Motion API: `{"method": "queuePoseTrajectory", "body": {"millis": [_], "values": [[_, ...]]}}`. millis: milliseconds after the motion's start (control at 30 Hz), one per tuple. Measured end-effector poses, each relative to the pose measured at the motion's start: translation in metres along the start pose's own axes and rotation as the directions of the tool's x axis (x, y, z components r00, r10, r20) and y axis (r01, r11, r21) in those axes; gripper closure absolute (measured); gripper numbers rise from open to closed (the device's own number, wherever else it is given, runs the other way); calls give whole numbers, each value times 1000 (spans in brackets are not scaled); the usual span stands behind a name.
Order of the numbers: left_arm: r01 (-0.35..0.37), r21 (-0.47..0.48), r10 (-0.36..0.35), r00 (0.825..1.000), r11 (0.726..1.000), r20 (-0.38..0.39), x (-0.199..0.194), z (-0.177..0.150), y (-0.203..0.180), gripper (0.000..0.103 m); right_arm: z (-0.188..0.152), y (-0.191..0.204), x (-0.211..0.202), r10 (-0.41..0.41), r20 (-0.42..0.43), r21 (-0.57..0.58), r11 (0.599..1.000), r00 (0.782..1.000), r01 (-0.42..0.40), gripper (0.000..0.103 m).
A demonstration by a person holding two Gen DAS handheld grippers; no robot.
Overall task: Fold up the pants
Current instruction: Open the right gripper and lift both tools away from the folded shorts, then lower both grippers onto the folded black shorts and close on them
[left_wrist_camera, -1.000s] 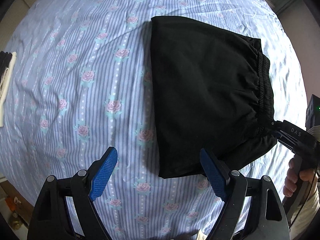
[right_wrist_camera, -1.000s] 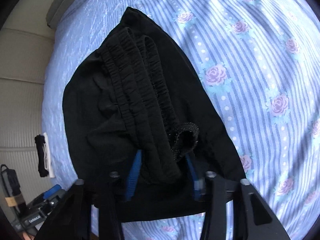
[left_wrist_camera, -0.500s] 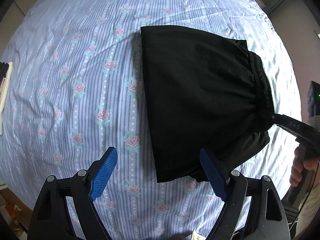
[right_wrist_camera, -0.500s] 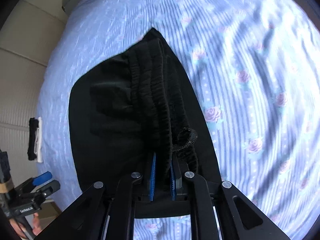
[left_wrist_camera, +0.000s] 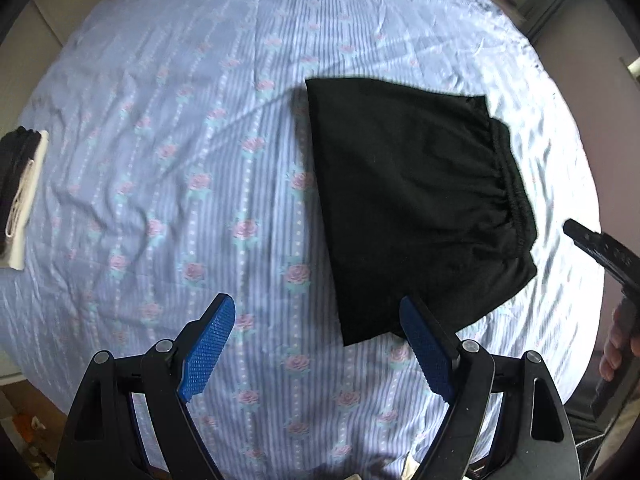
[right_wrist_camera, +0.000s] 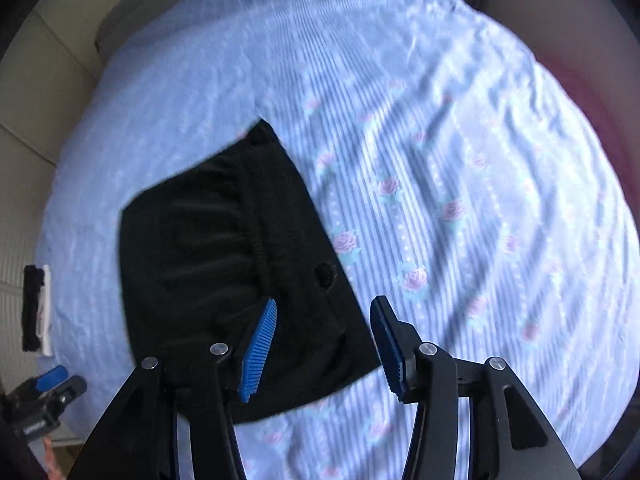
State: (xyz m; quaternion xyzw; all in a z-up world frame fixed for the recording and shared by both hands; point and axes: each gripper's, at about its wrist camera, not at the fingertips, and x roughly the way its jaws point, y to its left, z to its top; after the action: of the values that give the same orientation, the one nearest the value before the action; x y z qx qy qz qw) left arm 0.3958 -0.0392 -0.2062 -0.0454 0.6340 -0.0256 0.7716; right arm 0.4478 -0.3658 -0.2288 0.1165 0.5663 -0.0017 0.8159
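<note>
Both grippers free above the folded pants

The right gripper (right_wrist_camera: 324, 344), jaws opening with nothing pressed between them, hangs over the waistband end of the black pants (left_wrist_camera: 412, 208); the left gripper (left_wrist_camera: 320, 352), spread wide and empty, hangs beside the opposite folded edge. The bundle lies flat on the striped floral bedsheet (left_wrist_camera: 200, 160), nearer the right hand.
</note>
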Motion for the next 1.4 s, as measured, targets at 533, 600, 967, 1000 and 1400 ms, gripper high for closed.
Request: {"method": "queuePoseTrajectory", "body": {"millis": [533,600,967,1000,1400], "values": [[60,131,-82,981,990,174,-109,-46,52,17,-129,89,-120,133,172,94,984,976,-151,39],[81,167,-112,977,983,182,-118,-45,58,15,-143,108,-133,113,197,104,985,974,-135,39],[145,479,-274,938,866,212,-155,-20,116,2,-218,220,-170,-80,348,283,959,934,-24,26],[144,495,-276,939,857,206,-153,-17,121,2,-223,227,-169,-102,350,307,952,931,-11,26],[204,582,-346,927,787,143,-80,33,144,2,-252,244,-81,-96,322,597,793,942,-123,26]]}}
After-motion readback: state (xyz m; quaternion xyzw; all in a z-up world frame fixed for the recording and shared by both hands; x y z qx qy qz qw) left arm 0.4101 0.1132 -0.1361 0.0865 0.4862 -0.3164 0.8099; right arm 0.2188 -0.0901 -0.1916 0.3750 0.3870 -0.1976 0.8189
